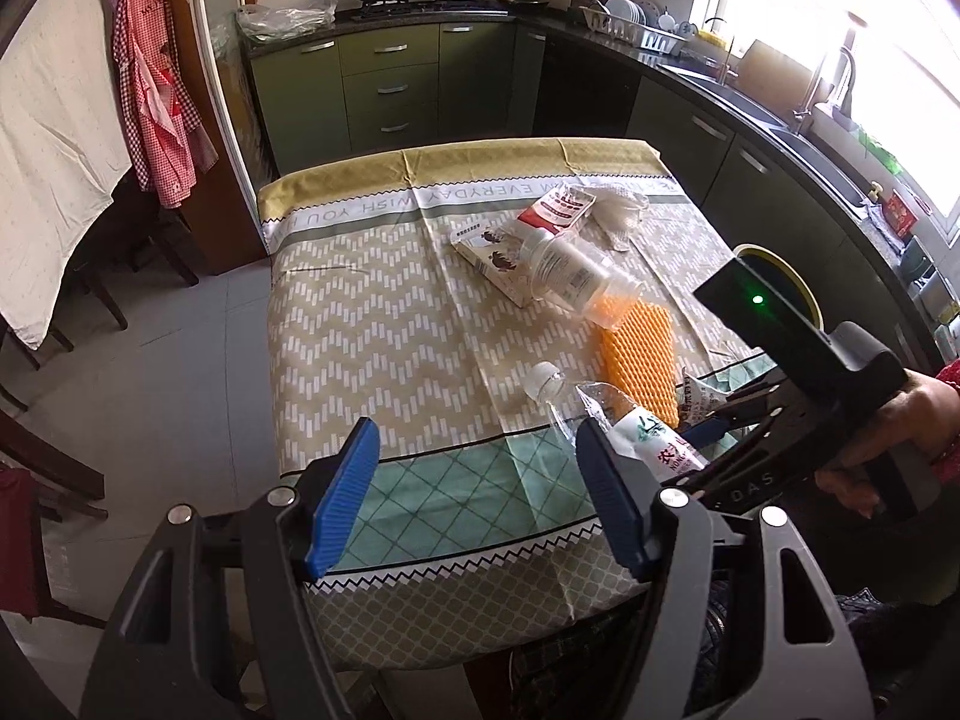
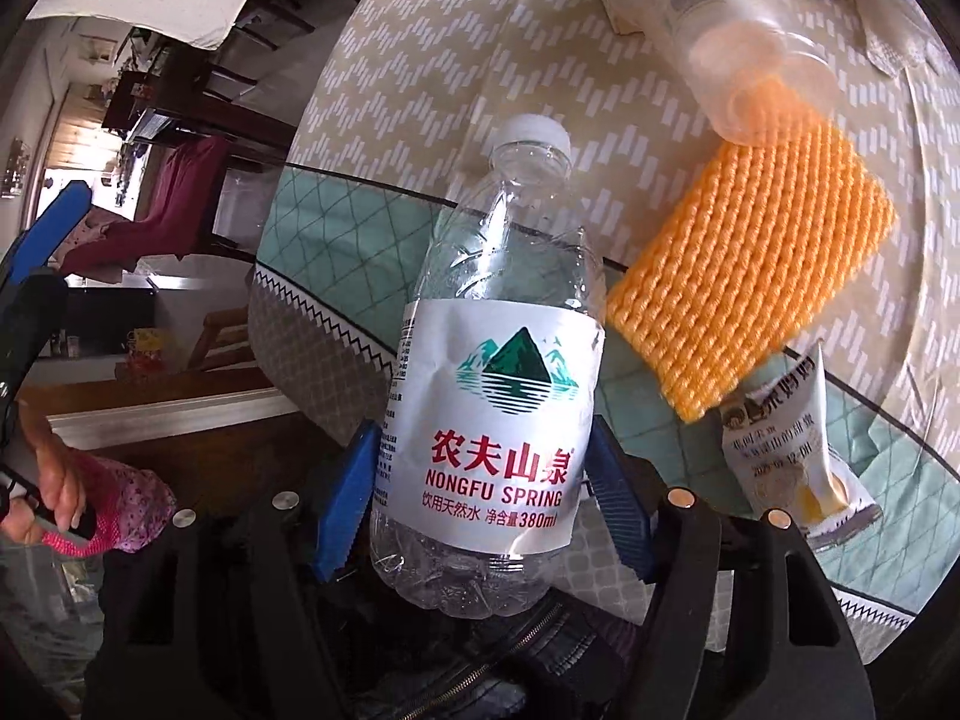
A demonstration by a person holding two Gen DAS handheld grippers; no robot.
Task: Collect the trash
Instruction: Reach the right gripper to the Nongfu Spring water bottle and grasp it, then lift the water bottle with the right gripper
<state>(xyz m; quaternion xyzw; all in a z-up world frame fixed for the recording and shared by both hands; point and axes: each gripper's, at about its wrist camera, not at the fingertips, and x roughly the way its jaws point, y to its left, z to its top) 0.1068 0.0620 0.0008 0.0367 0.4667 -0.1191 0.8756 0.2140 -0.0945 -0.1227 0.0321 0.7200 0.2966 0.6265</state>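
My right gripper (image 2: 480, 492) is shut on an empty Nongfu Spring water bottle (image 2: 498, 360), its blue pads against the labelled lower body. The bottle (image 1: 606, 414) also shows in the left wrist view, near the table's near right corner. My left gripper (image 1: 474, 480) is open and empty above the table's near edge. Other trash lies on the table: an orange foam net (image 1: 639, 348), a clear plastic jar (image 1: 570, 270), a white carton (image 1: 492, 255), a red and white carton (image 1: 555, 210), a crumpled white net (image 1: 621, 207) and a small snack wrapper (image 2: 792, 456).
The table has a patterned cloth (image 1: 372, 324). A yellow-rimmed bin (image 1: 780, 276) stands beyond the table's right side, partly hidden by the right gripper's body. Kitchen cabinets (image 1: 390, 90) and a counter run behind and to the right. Dark chairs (image 1: 48, 456) stand at the left.
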